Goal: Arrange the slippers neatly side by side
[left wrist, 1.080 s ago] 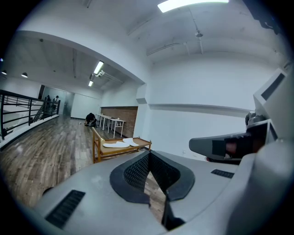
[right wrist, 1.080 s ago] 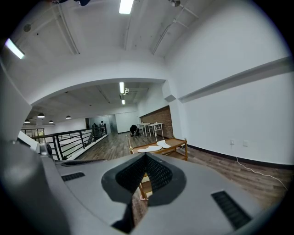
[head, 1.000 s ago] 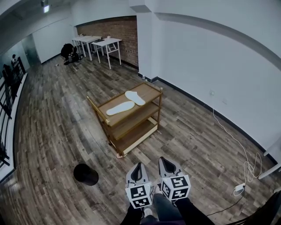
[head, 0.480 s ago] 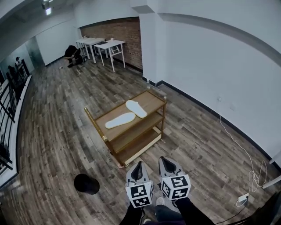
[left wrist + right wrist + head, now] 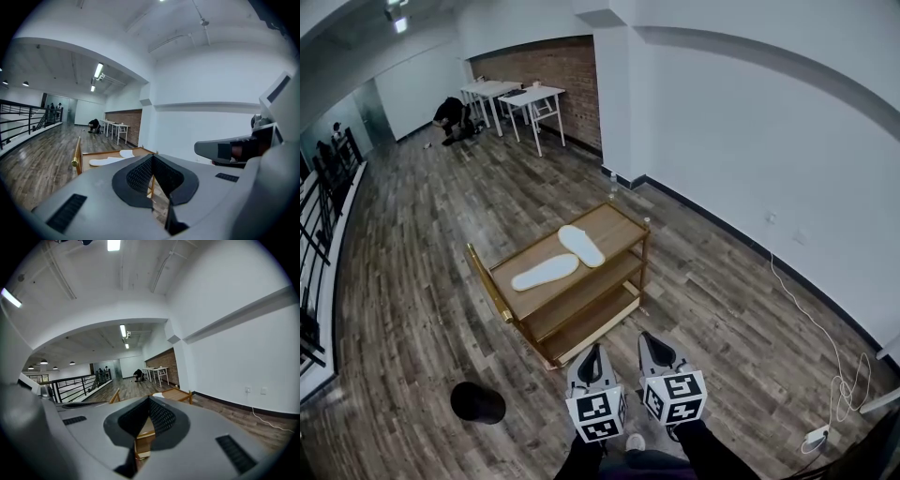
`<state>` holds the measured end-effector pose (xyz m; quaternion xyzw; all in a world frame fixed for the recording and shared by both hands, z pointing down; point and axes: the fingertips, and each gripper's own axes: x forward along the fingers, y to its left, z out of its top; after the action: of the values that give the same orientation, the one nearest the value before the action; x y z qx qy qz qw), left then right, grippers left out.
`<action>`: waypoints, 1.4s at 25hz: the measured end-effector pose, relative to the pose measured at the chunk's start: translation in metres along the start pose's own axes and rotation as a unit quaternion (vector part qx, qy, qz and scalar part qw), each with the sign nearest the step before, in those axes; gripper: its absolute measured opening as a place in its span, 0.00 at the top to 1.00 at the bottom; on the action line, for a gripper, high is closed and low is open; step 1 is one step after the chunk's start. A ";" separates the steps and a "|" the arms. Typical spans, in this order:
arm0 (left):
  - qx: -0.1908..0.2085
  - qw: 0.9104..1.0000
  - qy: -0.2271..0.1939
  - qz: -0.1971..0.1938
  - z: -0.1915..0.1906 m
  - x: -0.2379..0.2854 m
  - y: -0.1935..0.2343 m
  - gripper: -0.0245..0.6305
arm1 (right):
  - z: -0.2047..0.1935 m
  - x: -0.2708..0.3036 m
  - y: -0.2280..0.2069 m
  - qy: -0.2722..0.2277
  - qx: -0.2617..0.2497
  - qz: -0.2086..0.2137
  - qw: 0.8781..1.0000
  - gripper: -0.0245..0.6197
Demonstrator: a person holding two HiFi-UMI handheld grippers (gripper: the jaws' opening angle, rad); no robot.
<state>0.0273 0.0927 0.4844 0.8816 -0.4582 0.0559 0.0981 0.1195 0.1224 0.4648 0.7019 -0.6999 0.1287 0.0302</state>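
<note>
Two white slippers lie soles-up on the top shelf of a wooden cart. The left slipper points left. The right slipper angles away from it, their near ends close together. My left gripper and right gripper hang side by side low in the head view, well short of the cart. Both are shut on nothing. In the left gripper view the jaw tips meet, with the slippers far beyond. The right gripper view shows its shut tips and the cart ahead.
A black round object sits on the wood floor left of my grippers. White tables and a crouching person are far back by the brick wall. A railing runs along the left. A cable and power strip lie at the right.
The cart has drawn nearer and slid down-left in the head view as the camera moved toward it. Both grippers keep the same pose, still shut.
</note>
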 end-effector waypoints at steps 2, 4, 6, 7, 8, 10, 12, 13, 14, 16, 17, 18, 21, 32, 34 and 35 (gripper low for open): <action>0.000 1.000 -0.002 0.001 0.003 0.008 -0.001 0.96 | 0.001 0.006 -0.007 0.002 0.004 0.000 1.000 0.96; -0.003 1.000 0.002 0.006 0.002 0.014 0.000 0.96 | -0.001 0.012 -0.011 0.007 0.004 0.002 1.000 0.96; -0.006 1.000 0.006 0.009 0.000 0.021 0.001 0.96 | 0.000 0.017 -0.017 0.009 0.005 0.001 1.000 0.96; -0.006 1.000 0.007 0.009 0.001 0.025 0.001 0.96 | 0.002 0.019 -0.020 0.008 0.006 0.000 1.000 0.96; -0.005 1.000 0.007 0.008 0.001 0.029 0.001 0.96 | 0.003 0.023 -0.022 0.008 0.007 -0.001 1.000 0.96; -0.005 1.000 0.008 0.008 0.003 0.040 0.000 0.96 | 0.005 0.031 -0.028 0.008 0.006 -0.001 1.000 0.96; -0.004 1.000 0.009 0.006 0.005 0.054 -0.001 0.96 | 0.008 0.039 -0.036 0.007 0.006 -0.005 1.000 0.96; -0.003 1.000 0.007 0.004 0.007 0.061 -0.003 0.96 | 0.010 0.043 -0.042 0.005 0.006 -0.010 1.000 0.96; -0.002 1.000 0.005 0.002 0.009 0.068 -0.004 0.96 | 0.012 0.048 -0.048 0.003 0.007 -0.015 1.000 0.96; 0.000 1.000 0.000 -0.001 0.014 0.085 -0.004 0.96 | 0.016 0.060 -0.062 0.000 0.010 -0.023 1.000 0.96; 0.000 1.000 -0.001 -0.002 0.016 0.094 -0.004 0.96 | 0.018 0.067 -0.068 0.001 0.012 -0.025 1.000 0.96; 0.000 1.000 -0.001 -0.001 0.018 0.104 -0.003 0.96 | 0.020 0.075 -0.072 0.002 0.012 -0.026 1.000 0.96; -0.004 1.000 0.005 0.002 0.022 0.134 0.002 0.96 | 0.027 0.101 -0.082 0.008 0.005 -0.021 1.000 0.96; -0.014 0.999 0.020 0.020 0.041 0.238 0.051 0.96 | 0.057 0.224 -0.095 0.024 -0.005 0.006 1.000 0.96; -0.015 0.999 0.024 0.032 0.040 0.245 0.070 0.96 | 0.056 0.242 -0.085 0.029 -0.006 0.016 0.999 0.96; -0.016 0.999 0.026 0.039 0.040 0.248 0.078 0.96 | 0.055 0.250 -0.080 0.031 -0.006 0.022 0.999 0.96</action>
<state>0.1060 -0.1582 0.5015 0.8599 -0.4900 0.0749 0.1219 0.2031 -0.1321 0.4784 0.6819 -0.7146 0.1470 0.0532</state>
